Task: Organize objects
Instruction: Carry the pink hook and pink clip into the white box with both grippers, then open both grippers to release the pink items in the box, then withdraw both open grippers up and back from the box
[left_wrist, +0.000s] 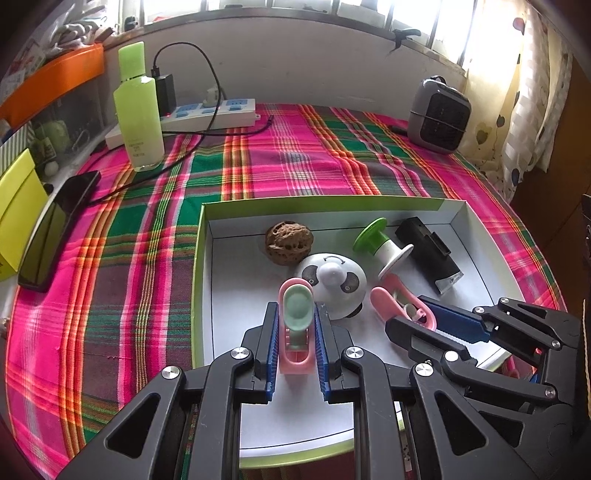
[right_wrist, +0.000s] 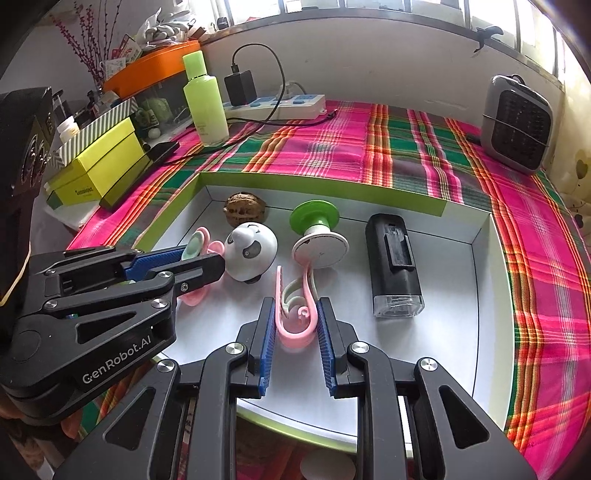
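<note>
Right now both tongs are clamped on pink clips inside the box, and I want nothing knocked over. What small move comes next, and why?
Probably lift the left tongs straight up with their pink clip. The clip is gripped between both pads, and the panda toy sits close beside it, so a sideways pull could bump it. The right tongs already hold the other pink clip.

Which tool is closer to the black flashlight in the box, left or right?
Right. The right tool, shut on a pink clip, sits just beside the black flashlight; the left tool is farther off, past the panda toy.
</note>
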